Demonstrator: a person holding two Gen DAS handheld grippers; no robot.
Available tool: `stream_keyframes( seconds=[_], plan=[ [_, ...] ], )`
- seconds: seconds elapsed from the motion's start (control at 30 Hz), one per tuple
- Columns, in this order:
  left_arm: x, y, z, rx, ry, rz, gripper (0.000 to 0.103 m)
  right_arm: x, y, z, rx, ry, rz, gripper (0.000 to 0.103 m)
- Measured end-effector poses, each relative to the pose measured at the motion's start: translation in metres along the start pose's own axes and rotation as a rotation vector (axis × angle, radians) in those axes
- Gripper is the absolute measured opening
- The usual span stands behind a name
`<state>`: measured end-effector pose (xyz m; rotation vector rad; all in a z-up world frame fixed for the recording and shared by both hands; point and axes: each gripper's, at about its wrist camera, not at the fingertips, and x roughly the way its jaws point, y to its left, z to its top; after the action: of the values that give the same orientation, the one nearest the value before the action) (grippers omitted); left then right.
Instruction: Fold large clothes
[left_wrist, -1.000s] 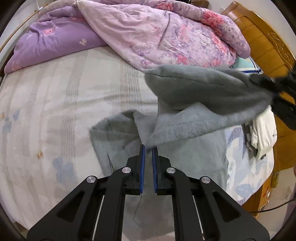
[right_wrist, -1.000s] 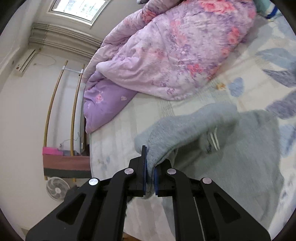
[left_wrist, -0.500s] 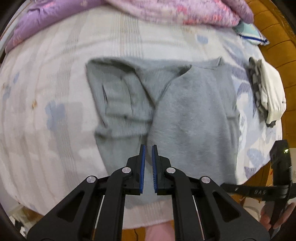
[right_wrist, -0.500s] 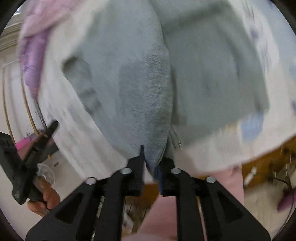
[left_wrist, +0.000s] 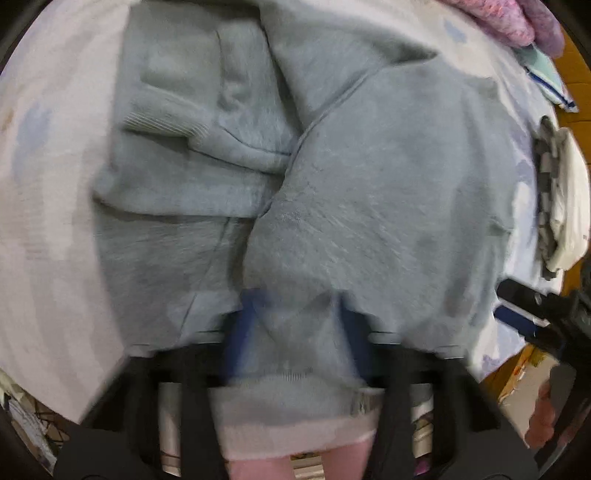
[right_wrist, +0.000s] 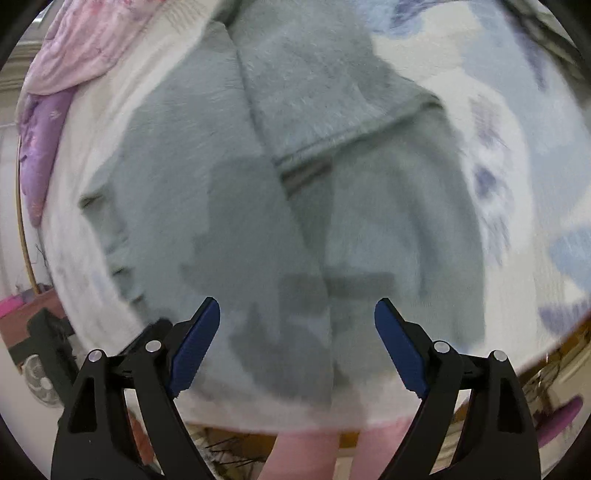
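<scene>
A grey sweater (left_wrist: 369, 192) lies spread on the bed sheet (left_wrist: 48, 221), its folded sleeve with a ribbed cuff (left_wrist: 166, 125) on the left half. My left gripper (left_wrist: 297, 297) points down at the near hem, and its jaws are opening. Slack grey fabric sits between the blurred blue pads (left_wrist: 242, 332) and partly covers them. In the right wrist view the sweater (right_wrist: 229, 206) fills the middle. My right gripper (right_wrist: 295, 301) hovers just over the sweater's near edge, jaws opening wide, with nothing pinched between its fingers. That right gripper (left_wrist: 535, 314) also shows at the left wrist view's right edge.
A folded white and checked garment (left_wrist: 565, 206) lies at the bed's right side by the wooden bed frame (left_wrist: 569, 74). A pink floral quilt (right_wrist: 74, 48) and a purple pillow (right_wrist: 40, 147) sit at the far end. The person's legs (right_wrist: 306, 454) stand at the near edge; a fan (right_wrist: 40, 380) is on the floor.
Both grippers came down to the near edge of the bed and the lifted sweater part now lies flat. The right gripper let go and opened wide; the left jaws have parted.
</scene>
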<state>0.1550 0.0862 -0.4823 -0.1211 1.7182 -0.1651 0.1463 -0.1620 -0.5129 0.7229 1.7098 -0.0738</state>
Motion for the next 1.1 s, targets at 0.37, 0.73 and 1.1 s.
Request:
stream_keyframes(
  seconds=[0.37, 0.73, 1.1],
  plan=[
    [-0.010, 0.019, -0.006, -0.009, 0.041, 0.110, 0.027, -0.010, 0.009, 0.038, 0.001, -0.093, -0.159, 0.019],
    [-0.072, 0.022, 0.079, 0.020, -0.163, 0.077, 0.053, -0.069, 0.036, 0.057, -0.034, -0.147, 0.020, 0.070],
    [-0.055, 0.030, 0.165, -0.095, -0.244, -0.004, 0.070, -0.064, 0.044, 0.160, -0.006, -0.198, 0.139, 0.070]
  ],
)
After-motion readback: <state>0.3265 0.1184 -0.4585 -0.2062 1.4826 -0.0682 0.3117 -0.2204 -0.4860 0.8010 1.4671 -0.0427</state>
